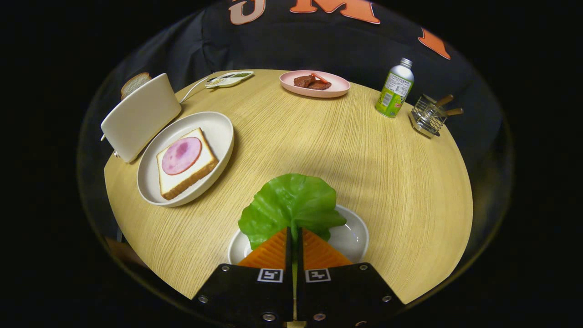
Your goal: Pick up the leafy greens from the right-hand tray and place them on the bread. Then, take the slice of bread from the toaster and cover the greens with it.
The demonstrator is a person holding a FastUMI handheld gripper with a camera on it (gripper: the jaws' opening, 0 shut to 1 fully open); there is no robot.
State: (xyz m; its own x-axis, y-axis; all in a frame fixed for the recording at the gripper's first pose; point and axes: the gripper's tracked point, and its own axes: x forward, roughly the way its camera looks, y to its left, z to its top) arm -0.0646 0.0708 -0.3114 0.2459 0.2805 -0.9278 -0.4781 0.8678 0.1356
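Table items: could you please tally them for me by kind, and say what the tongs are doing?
Dishes: 4 (white plate, pink plate, white tray, small dish)
Bread slices: 2 (with ham, in toaster)
Leafy greens: 1, clamped in the tongs
Toaster: 1
Bottle: 1
Wire rack: 1
Total: 10

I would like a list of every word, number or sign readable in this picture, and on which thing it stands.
Bottle: its label carries print, too small and blurred to read.
Gripper: two square black-and-white coded markers, no words; its fingers are shut on the leafy green.
Nothing readable elsewhere on the table.
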